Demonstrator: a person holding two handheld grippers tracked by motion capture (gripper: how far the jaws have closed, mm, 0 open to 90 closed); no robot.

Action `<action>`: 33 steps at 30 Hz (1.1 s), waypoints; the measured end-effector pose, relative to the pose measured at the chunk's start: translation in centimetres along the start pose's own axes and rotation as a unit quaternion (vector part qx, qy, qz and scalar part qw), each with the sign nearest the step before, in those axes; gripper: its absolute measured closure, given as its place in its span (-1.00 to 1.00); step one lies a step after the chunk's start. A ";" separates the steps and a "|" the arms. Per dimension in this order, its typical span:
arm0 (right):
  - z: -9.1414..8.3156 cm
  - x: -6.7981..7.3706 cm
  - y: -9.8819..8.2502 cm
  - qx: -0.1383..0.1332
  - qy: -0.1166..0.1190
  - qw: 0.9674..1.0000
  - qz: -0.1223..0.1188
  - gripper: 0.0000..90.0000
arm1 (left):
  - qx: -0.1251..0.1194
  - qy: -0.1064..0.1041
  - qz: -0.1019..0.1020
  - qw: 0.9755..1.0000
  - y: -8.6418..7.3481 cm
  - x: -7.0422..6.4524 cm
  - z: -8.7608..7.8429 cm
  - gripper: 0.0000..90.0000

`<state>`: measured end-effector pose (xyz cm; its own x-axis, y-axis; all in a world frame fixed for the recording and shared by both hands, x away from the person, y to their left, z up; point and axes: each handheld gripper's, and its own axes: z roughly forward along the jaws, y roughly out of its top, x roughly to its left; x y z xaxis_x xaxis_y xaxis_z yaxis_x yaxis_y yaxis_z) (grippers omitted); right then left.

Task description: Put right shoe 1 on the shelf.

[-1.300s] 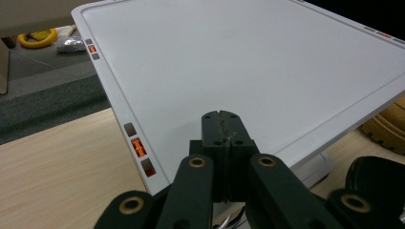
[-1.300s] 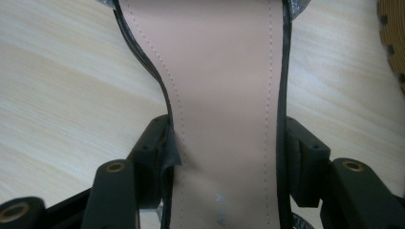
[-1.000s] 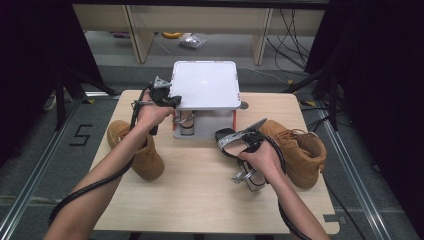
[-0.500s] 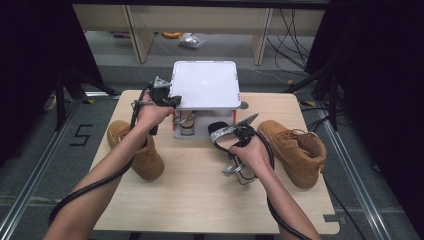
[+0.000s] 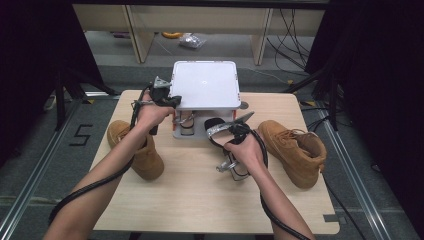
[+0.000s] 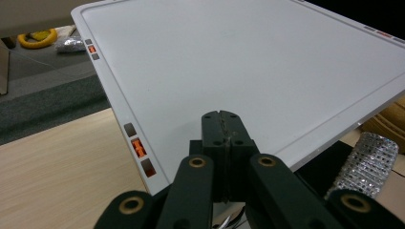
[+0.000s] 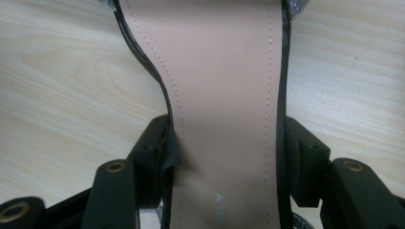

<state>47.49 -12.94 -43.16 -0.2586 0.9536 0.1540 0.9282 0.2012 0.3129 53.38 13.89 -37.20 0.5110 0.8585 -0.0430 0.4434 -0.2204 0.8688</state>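
Two tongs busy: right tongs (image 7: 224,157) clamped across sandal (image 7: 224,86) insole, just above bench (image 5: 200,190); left tongs (image 6: 222,129) closed empty over white tray (image 5: 205,82). Probably light, flexible; best gripped mid-sole.

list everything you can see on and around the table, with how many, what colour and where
Boot: two, tan; one left on the table under the left forearm, one right.
Sandal: one, black edge, beige insole, glittery strap; clamped across its sole by the right gripper.
White tray: one, raised on a stand at the table's far middle.
Table: one, light wood.
Yellow object: one, on the floor beyond.
Left gripper: black, jaws together, over the tray's edge.
Right gripper: black, at table centre.
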 end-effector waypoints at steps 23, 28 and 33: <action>2.3 1.4 1.7 -0.032 0.003 0.998 0.055 -0.01 | 0.000 0.000 0.001 1.000 0.0 0.0 0.0 0.99; 2.7 1.8 2.1 -0.033 -0.003 0.997 0.067 -0.01 | 0.001 0.000 0.001 1.000 0.0 0.0 0.0 0.99; 3.1 2.2 2.5 -0.038 -0.002 0.997 0.061 -0.01 | 0.000 0.000 0.001 1.000 0.0 0.0 0.0 0.99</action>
<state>50.05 -9.61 -44.98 -0.1427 0.9711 0.1915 0.9302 0.0655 0.3611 53.38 13.90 -37.18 0.5122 0.8579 -0.0408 0.4428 -0.2230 0.8684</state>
